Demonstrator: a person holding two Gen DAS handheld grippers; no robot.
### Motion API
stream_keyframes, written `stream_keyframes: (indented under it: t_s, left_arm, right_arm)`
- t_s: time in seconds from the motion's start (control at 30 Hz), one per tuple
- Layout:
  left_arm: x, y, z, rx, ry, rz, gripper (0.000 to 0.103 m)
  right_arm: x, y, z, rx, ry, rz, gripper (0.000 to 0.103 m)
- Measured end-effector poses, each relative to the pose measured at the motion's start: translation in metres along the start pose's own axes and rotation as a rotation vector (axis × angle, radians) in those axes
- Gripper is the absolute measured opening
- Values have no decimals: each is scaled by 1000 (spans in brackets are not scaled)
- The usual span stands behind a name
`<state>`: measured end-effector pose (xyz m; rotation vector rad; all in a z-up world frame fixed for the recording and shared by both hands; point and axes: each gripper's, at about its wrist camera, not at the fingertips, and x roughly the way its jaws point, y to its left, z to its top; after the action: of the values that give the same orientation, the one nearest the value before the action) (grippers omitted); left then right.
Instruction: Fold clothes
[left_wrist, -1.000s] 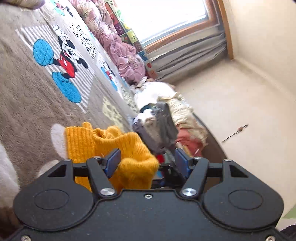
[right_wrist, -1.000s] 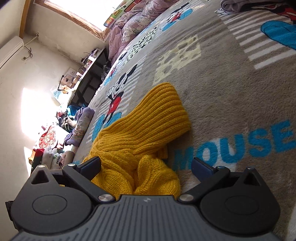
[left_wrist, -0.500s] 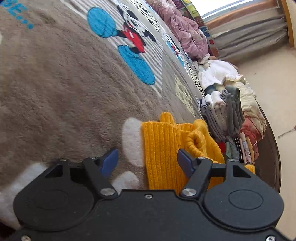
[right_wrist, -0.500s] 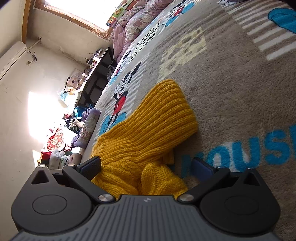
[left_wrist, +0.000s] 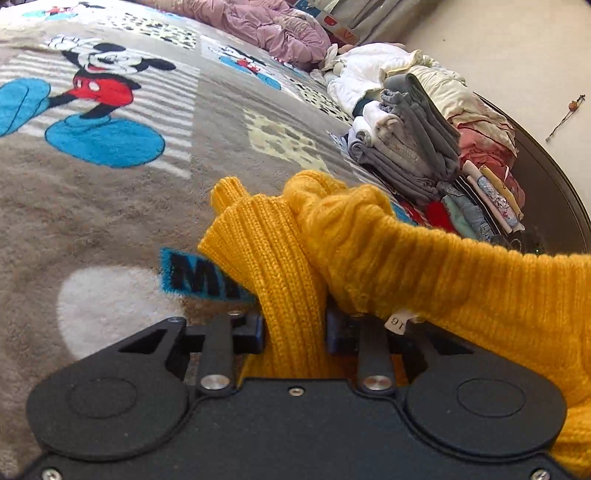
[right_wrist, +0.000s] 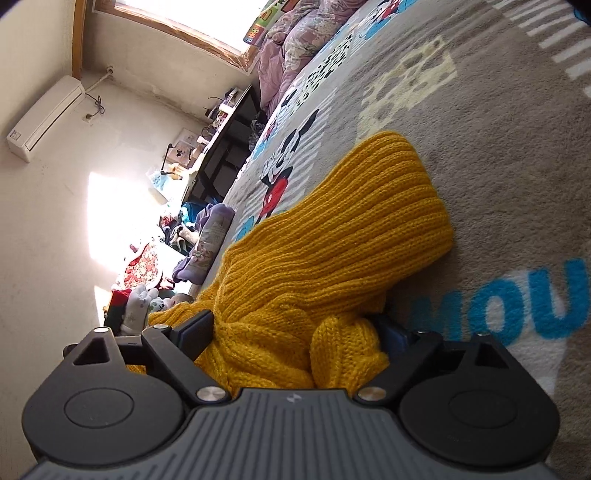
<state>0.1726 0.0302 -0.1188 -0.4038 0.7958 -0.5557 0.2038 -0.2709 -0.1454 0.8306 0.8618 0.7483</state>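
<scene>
A mustard-yellow knit sweater (left_wrist: 369, 251) lies bunched on a grey Mickey Mouse blanket (left_wrist: 110, 192). In the left wrist view my left gripper (left_wrist: 293, 328) is shut on a ribbed fold of the sweater, and a white size tag shows beside the right finger. In the right wrist view the sweater (right_wrist: 332, 236) stretches away from me, with a ribbed sleeve lying on the blanket (right_wrist: 517, 166). My right gripper (right_wrist: 295, 332) has its fingers wide apart around a thick bunch of the knit; the fabric fills the gap.
A stack of folded grey and white clothes (left_wrist: 410, 144) and other garments stands at the bed's edge. A pink quilt (left_wrist: 266, 33) lies at the head. A dark desk (right_wrist: 225, 147), a wall heater (right_wrist: 44, 114) and piled clothes (right_wrist: 192, 236) are beside the bed.
My left gripper has moved onto the sweater and closed on a ribbed fold. My right gripper has narrowed around the knit bunch and tilted.
</scene>
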Motion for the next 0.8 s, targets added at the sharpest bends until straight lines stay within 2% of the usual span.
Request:
stream_keyframes:
  t_s: [0.07,0.17,0.23,0.33,0.47,0.53,0.57,0.63,0.67,0.73,0.8]
  left_arm:
    - [-4,-6,11,34,-46,1,26]
    - [-10,-13,31,74,-114,-9,25]
    - [-10,-16,52,94,-153,-12,25]
    - [-2,-18,85,116,-192,0,25]
    - [12,-16,125,179,-266,35,25]
    - [18,-14,137,225,-308,78,25]
    - [23,-12,141,242,-329,122,27]
    - [32,6,145,201,-337,161,43]
    - [37,15,147,179,-340,180,49]
    - [35,31,145,118,-352,211,49]
    - [28,42,145,56,-371,229,49]
  right_arm:
    - [-2,-1,6,31,-32,47,80]
    - [-5,3,18,63,-83,128,80]
    - [-3,10,34,37,-116,152,80]
    - [11,16,63,29,-150,168,80]
    - [26,32,102,-78,-220,160,80]
    - [33,41,122,-132,-255,156,81]
    - [35,41,128,-148,-276,125,85]
    - [31,31,139,-148,-339,27,90]
    - [28,25,138,-131,-363,-18,96]
    - [21,11,135,-95,-411,-107,100]
    - [17,10,132,-114,-418,-163,100]
